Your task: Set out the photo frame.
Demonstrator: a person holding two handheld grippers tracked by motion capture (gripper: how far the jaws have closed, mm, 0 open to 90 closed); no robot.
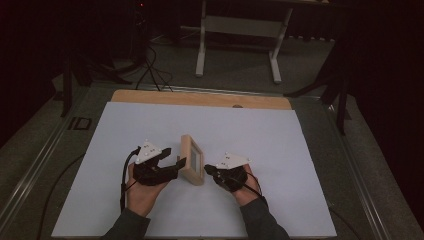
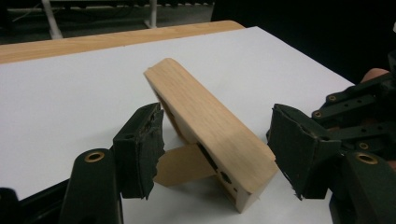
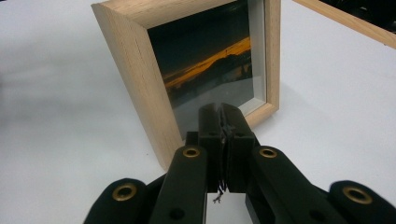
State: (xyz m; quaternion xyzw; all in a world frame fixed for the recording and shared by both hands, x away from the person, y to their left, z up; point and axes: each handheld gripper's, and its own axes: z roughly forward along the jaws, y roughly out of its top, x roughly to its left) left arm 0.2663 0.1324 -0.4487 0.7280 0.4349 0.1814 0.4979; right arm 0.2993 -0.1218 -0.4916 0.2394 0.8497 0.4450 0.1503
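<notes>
A wooden frame point(image 1: 192, 159) stands upright mid-sheet point(image 1: 280, 150), propped on its back stand, glass facing the right gripper point(image 1: 208, 170) — jaws pressed together just before it. The left gripper point(image 1: 174, 157) — jaws spread wide — brackets the frame's near end from behind.

overhead view facing forward, both tool cameras close, sharing the wooden frame point(image 1: 192, 160)

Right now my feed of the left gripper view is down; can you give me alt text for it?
A small wooden picture frame stands on the white table, seen from behind with its flat back stand propping it up. The left gripper is open, its two black jaws set either side of the frame without touching it. Part of the right gripper shows at the right edge.
</notes>
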